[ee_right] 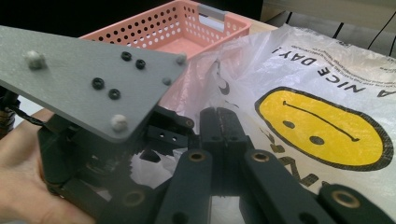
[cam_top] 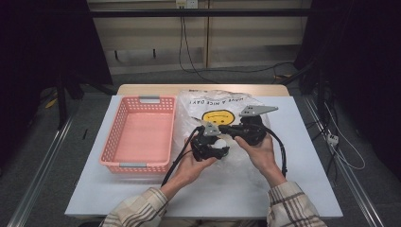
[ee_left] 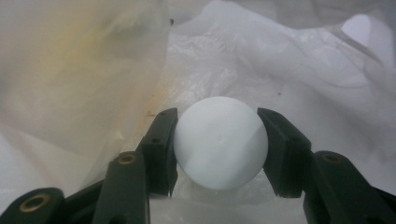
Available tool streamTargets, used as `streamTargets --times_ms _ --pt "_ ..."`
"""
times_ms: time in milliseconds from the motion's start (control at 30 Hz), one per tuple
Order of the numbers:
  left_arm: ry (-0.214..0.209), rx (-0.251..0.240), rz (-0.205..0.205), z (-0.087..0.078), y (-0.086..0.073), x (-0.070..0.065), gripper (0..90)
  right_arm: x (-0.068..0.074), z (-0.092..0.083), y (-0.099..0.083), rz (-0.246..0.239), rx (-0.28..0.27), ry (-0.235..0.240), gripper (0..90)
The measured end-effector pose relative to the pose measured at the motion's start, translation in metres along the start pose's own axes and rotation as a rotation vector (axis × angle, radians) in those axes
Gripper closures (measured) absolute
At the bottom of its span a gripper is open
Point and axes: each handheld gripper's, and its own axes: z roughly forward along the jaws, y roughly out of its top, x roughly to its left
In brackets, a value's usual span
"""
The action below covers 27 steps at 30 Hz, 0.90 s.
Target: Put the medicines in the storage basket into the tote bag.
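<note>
A white ball sits squeezed between the two black jaws of my left gripper, with crinkled clear plastic all around it. From above, the ball and left gripper hover over the near part of a clear plastic bag printed with a yellow smiley face. My right gripper has its jaws pressed together on the bag's thin edge, just beside the left gripper's grey plate. In the high view the right gripper points left, above the ball.
A pink perforated basket stands left of the bag on the white table, and its inside looks bare. It appears behind the grey plate as the basket in the right gripper view. Black cables trail from both grippers.
</note>
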Motion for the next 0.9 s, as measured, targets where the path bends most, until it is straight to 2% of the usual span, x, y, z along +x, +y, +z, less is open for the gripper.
streamTargets --times_ms 100,133,167,267,300,333,367,433,467,633,767,800,833,900 --pt "0.023 0.005 -0.005 0.005 -0.002 0.002 50.8 0.0 0.002 -0.002 0.001 0.008 0.001 90.0" --pt "0.057 0.012 -0.013 0.008 -0.002 0.002 50.8 0.0 0.002 -0.002 0.001 0.012 -0.001 90.0" --pt "0.037 0.01 -0.015 0.01 -0.003 0.004 50.8 0.0 0.002 -0.002 0.002 0.013 0.0 90.0" --pt "0.048 0.013 -0.028 0.014 -0.005 0.006 50.7 0.0 0.004 -0.004 0.004 0.022 0.003 90.0" --pt "0.046 0.03 -0.026 0.013 -0.005 0.007 50.7 0.0 0.004 -0.004 0.003 0.025 0.002 90.0" --pt "0.076 0.021 -0.027 0.014 -0.005 0.006 50.4 -0.001 0.004 -0.005 0.005 0.026 0.002 90.0" --pt "0.044 0.019 -0.03 0.014 -0.005 0.007 50.0 -0.001 0.005 -0.005 0.006 0.026 0.003 90.0" --pt "0.041 0.01 -0.036 0.011 -0.003 0.007 45.9 -0.001 0.004 -0.005 0.01 0.025 0.003 90.0" --pt "0.02 0.01 -0.033 0.009 -0.003 0.008 44.2 -0.002 0.004 -0.005 0.009 0.024 0.002 90.0" --pt "-0.024 0.008 -0.027 -0.002 -0.002 0.007 33.8 -0.003 0.003 -0.005 0.014 0.021 -0.001 90.0" --pt "-0.039 -0.001 0.0 -0.014 0.0 0.003 26.1 -0.004 0.003 -0.006 0.015 0.021 -0.002 90.0" --pt "-0.016 0.002 0.009 -0.017 0.001 0.001 24.0 -0.004 0.003 -0.006 0.014 0.022 -0.002 90.0" --pt "-0.048 -0.005 0.029 -0.02 0.002 0.001 22.7 -0.004 0.003 -0.006 0.014 0.021 -0.002 90.0" --pt "-0.048 -0.003 0.05 -0.026 0.003 -0.002 20.1 -0.005 0.003 -0.006 0.019 0.019 0.002 90.0"
